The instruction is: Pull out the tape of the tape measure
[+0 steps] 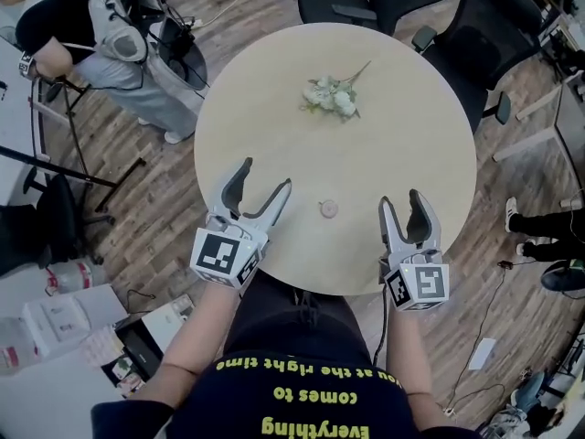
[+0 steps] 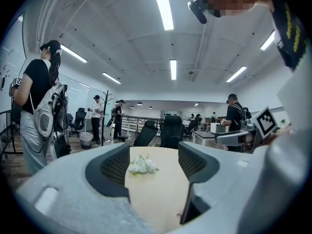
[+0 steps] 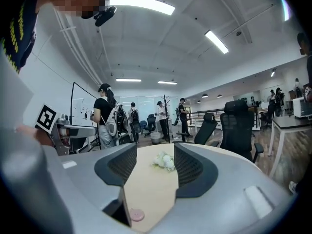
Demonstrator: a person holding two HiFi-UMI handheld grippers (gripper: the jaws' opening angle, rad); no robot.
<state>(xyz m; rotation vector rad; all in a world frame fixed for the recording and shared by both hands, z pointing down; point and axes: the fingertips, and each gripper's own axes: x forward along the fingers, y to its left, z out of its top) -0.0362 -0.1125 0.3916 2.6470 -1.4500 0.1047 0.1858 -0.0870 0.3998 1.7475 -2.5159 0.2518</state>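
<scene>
A small round pink tape measure (image 1: pixel 328 209) lies flat on the round beige table (image 1: pixel 274 80), near its front edge; it also shows at the bottom of the right gripper view, tape measure (image 3: pixel 136 214). My left gripper (image 1: pixel 265 176) hovers to its left, open and empty. My right gripper (image 1: pixel 401 201) hovers to its right, open and empty too. In the left gripper view the open gripper (image 2: pixel 152 161) frames bare table and the flowers. In the right gripper view the gripper (image 3: pixel 155 162) is open the same way. No tape is drawn out.
A bunch of white flowers (image 1: pixel 333 96) lies on the far half of the table. Black office chairs (image 1: pixel 475 35) stand behind the table. A person with a backpack (image 1: pixel 110 35) stands at the left. Boxes and papers (image 1: pixel 64 327) lie on the floor at lower left.
</scene>
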